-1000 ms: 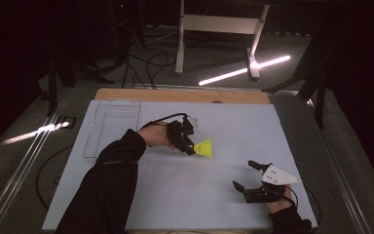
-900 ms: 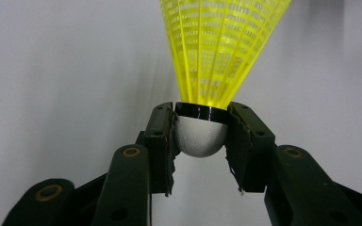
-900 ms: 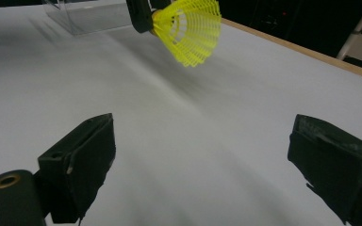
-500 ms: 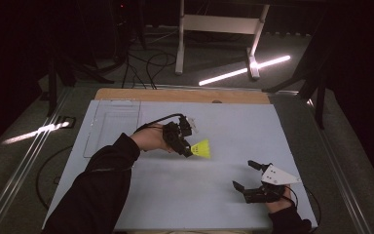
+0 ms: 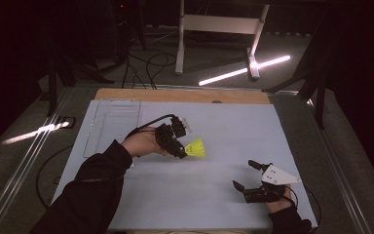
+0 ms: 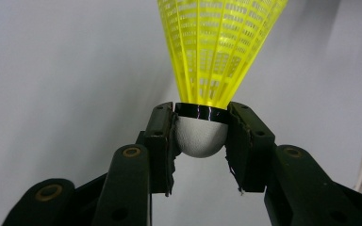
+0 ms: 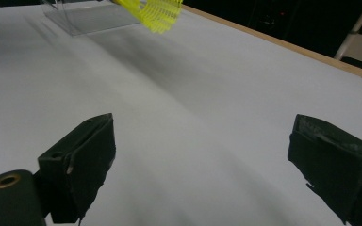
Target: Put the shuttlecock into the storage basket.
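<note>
Left gripper (image 5: 182,151) clamped on shuttlecock (image 5: 196,148) cork, lifted off table (image 5: 214,195); pickup done, placement left. Right gripper (image 5: 247,176) wide open, empty.

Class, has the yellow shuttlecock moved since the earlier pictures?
Yes. The shuttlecock, clamped in the left gripper, has drifted away from the clear tray.

Yellow plastic mesh shuttlecock (image 5: 195,148) mid-counter, in left hand-held gripper (image 5: 180,150); right hand-held gripper (image 5: 247,176) near the front right of the flat white-topped counter (image 5: 224,126).
</note>
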Demonstrator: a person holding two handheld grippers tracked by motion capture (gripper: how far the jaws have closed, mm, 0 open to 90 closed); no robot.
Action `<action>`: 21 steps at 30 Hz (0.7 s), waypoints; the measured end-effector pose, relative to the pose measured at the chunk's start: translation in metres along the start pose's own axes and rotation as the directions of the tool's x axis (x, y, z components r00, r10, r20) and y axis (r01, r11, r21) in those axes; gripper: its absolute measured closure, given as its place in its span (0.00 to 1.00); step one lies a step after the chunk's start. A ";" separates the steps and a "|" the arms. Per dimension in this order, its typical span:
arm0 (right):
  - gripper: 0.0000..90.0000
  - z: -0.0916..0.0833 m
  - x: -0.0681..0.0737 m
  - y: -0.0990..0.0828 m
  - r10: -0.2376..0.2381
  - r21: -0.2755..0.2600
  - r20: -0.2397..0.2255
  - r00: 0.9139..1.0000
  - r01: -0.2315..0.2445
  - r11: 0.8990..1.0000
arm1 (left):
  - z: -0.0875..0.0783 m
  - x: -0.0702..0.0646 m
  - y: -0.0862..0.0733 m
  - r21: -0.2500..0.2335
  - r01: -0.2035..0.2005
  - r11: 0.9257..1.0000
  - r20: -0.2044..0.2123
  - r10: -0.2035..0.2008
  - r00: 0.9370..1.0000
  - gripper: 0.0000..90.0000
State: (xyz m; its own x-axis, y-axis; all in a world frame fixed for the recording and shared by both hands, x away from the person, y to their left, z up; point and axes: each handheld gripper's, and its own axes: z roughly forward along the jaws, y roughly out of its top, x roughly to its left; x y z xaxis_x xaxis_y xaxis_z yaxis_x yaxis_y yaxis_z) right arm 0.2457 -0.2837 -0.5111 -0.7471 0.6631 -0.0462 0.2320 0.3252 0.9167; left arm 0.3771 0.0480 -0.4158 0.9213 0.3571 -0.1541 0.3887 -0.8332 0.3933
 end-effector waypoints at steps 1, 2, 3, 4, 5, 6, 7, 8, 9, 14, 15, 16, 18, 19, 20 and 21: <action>0.10 0.000 0.000 0.000 0.001 0.001 -0.001 1.000 -0.001 1.000 | -0.002 0.000 -0.001 -0.004 0.022 1.000 -0.002 -0.022 1.000 0.72; 0.10 0.000 0.000 0.000 0.001 0.001 0.000 1.000 -0.001 1.000 | -0.004 0.000 -0.003 -0.007 0.032 0.999 -0.002 -0.032 0.999 0.72; 0.10 0.001 0.000 0.000 -0.002 0.002 0.001 1.000 0.002 1.000 | -0.005 -0.001 -0.004 -0.013 0.035 0.999 -0.007 -0.035 0.999 0.72; 0.10 0.001 0.000 0.000 -0.003 0.002 0.000 1.000 0.003 1.000 | -0.007 -0.001 -0.005 -0.010 0.051 0.999 -0.011 -0.051 0.999 0.72; 0.10 0.000 0.000 0.000 -0.002 0.002 0.002 1.000 0.002 1.000 | -0.008 -0.002 -0.006 0.000 0.052 0.999 -0.019 -0.052 0.998 0.72; 0.10 0.000 0.000 0.000 -0.001 0.001 0.003 1.000 0.001 1.000 | -0.009 -0.003 -0.007 -0.002 0.051 0.999 -0.023 -0.051 0.998 0.72; 0.10 0.000 0.000 0.000 -0.004 0.000 0.004 1.000 0.004 1.000 | -0.011 -0.004 -0.008 -0.001 0.065 0.998 -0.019 -0.065 0.998 0.72; 0.10 0.000 0.000 0.001 -0.005 0.001 0.005 1.000 0.005 1.000 | -0.012 -0.005 -0.009 0.002 0.064 0.998 -0.027 -0.064 0.998 0.72; 0.10 -0.001 0.001 0.001 -0.005 0.000 0.006 1.000 0.005 1.000 | -0.014 -0.006 -0.009 -0.006 0.071 0.997 -0.036 -0.071 0.997 0.72; 0.10 0.000 0.001 0.001 -0.006 0.001 0.007 1.000 0.006 1.000 | -0.026 -0.009 -0.015 -0.007 0.073 0.997 -0.053 -0.073 0.996 0.72; 0.10 0.000 0.000 0.001 -0.007 0.002 0.007 1.000 0.007 1.000 | -0.029 -0.010 -0.016 -0.009 0.084 0.996 -0.057 -0.084 0.995 0.72; 0.10 0.000 0.001 0.001 -0.006 0.003 0.007 1.000 0.006 1.000 | -0.031 -0.010 -0.018 0.000 0.085 0.996 -0.066 -0.085 0.994 0.72; 0.10 0.000 0.001 0.001 -0.006 0.003 0.007 1.000 0.006 1.000 | -0.035 -0.011 -0.021 -0.001 0.099 0.995 -0.077 -0.099 0.992 0.72; 0.10 0.000 0.001 0.001 -0.008 0.002 0.007 1.000 0.008 1.000 | -0.038 -0.011 -0.023 0.004 0.104 0.995 -0.078 -0.104 0.992 0.72; 0.10 0.000 0.001 0.001 -0.009 0.001 0.008 1.000 0.009 1.000 | -0.041 -0.011 -0.025 0.001 0.099 0.995 -0.084 -0.098 0.992 0.72; 0.10 0.000 0.001 0.001 -0.008 0.001 0.008 1.000 0.008 1.000 | -0.043 -0.011 -0.026 -0.004 0.111 0.994 -0.086 -0.110 0.990 0.72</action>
State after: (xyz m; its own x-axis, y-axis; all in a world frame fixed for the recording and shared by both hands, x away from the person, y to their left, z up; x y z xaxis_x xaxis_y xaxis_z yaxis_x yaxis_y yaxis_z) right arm 0.2454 -0.2829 -0.5103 -0.7437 0.6661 -0.0568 0.2267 0.3312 0.9159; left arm 0.3564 0.0840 -0.3851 0.8682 0.4819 -0.1181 0.4882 -0.7870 0.3773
